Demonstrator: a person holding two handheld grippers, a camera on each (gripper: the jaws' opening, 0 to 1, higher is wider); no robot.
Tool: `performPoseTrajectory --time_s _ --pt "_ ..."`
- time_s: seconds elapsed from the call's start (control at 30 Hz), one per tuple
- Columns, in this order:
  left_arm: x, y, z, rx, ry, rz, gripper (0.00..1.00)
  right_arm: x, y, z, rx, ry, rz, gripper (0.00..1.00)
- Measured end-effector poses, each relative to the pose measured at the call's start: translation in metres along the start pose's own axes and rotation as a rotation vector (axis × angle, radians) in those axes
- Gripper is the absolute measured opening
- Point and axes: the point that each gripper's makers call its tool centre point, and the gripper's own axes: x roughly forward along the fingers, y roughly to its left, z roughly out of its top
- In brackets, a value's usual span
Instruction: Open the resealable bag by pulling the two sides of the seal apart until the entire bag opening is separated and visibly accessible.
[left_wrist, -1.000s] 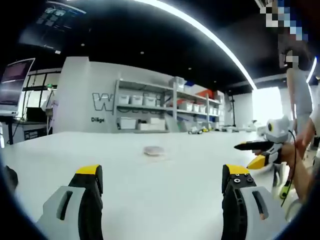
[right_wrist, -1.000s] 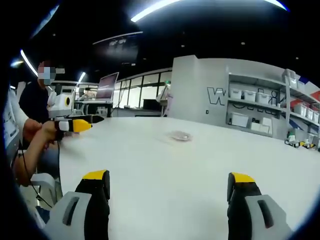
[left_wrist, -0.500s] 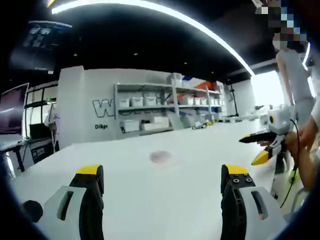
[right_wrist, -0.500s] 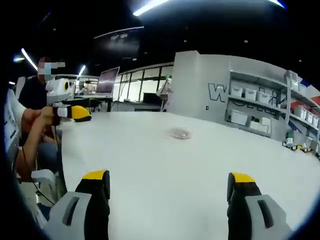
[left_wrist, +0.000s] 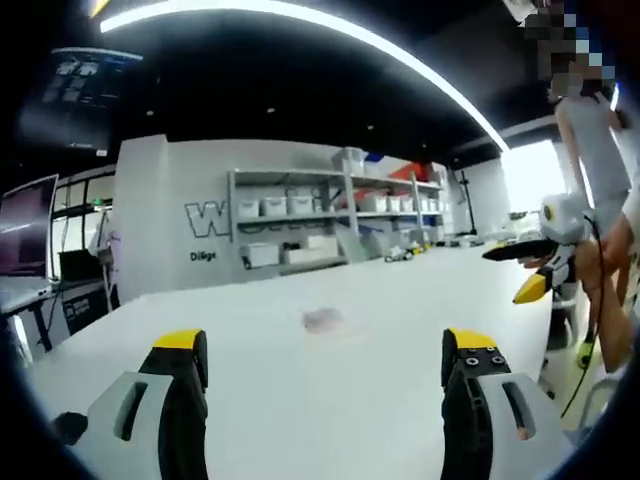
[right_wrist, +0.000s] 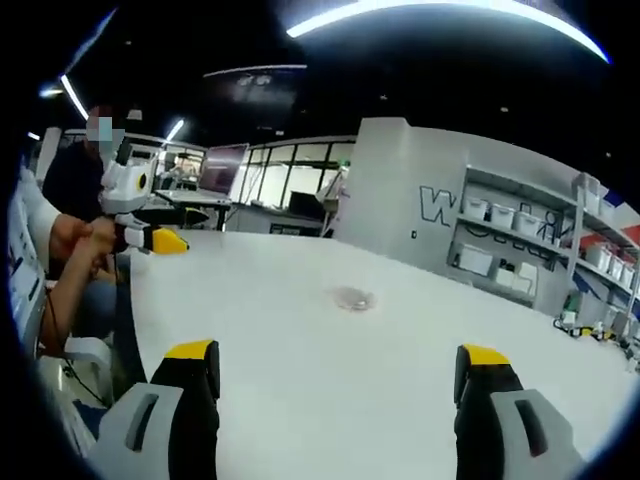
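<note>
Two grippers hang above the wide white counter (left_wrist: 300, 390), and neither has hold of anything. In the left gripper view, the left gripper (left_wrist: 325, 365) shows its grey jaws with yellow-capped black tips standing wide apart, bare counter between them. In the right gripper view, the right gripper (right_wrist: 338, 372) stands the same way, jaws spread wide and nothing between them.

The small clear resealable bag (left_wrist: 322, 320) lies flat on the counter, well ahead of both grippers and untouched; in the right gripper view it is a faint pale patch (right_wrist: 352, 298) near the middle of the counter. It is too small and blurred to tell whether its seal is shut or parted.

Against half a second ago, the whole scene in both views has shifted a little, which is the cameras moving with the hands. In the left gripper view the bag sits at nearly the same spot between the jaws, and the right gripper (left_wrist: 530, 272), held in a person's hand (left_wrist: 592, 262), shows slightly higher and further right. In the right gripper view the bag appears lower and closer than before, and the left gripper (right_wrist: 150, 235), held in the person's other hand (right_wrist: 85, 240) at the counter's edge, has kept its place on the left.

Grey wall shelves with white storage bins (left_wrist: 330, 225) stand beyond the counter.
</note>
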Motion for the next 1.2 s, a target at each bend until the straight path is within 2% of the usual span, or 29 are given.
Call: performPoseTrajectory --time_s 0.17,0.33,0.63,0.7,0.73,0.83,0.97,1.2 --pt "0.003 -0.005 -0.003 -0.018 0.006 -0.026 0.96 0.002 0.002 -0.004 0.011 0.008 0.011 1.0" --pt "0.005 -0.001 -0.004 -0.035 0.008 -0.025 0.96 0.003 0.0 -0.002 0.012 -0.008 0.001 1.0" --pt "0.005 0.006 0.011 -0.02 -0.026 -0.009 0.96 0.003 -0.003 0.0 0.008 -0.015 0.002 1.0" --pt "0.005 0.003 0.012 -0.044 -0.029 -0.033 0.96 0.002 -0.003 -0.001 0.008 -0.013 0.0 1.0" --pt "0.005 0.001 0.014 -0.072 -0.051 -0.05 0.96 0.002 -0.003 -0.002 0.012 -0.014 0.0 1.0" --pt "0.005 -0.001 0.014 -0.09 -0.05 -0.061 0.95 0.002 -0.002 -0.005 0.024 -0.014 0.004 1.0" --pt "0.005 0.003 0.013 -0.066 -0.045 -0.039 0.96 0.002 -0.004 -0.006 0.043 -0.029 0.002 1.0" --pt "0.01 0.001 0.013 -0.062 -0.039 -0.047 0.95 0.005 -0.006 -0.009 0.064 -0.04 0.004 1.0"
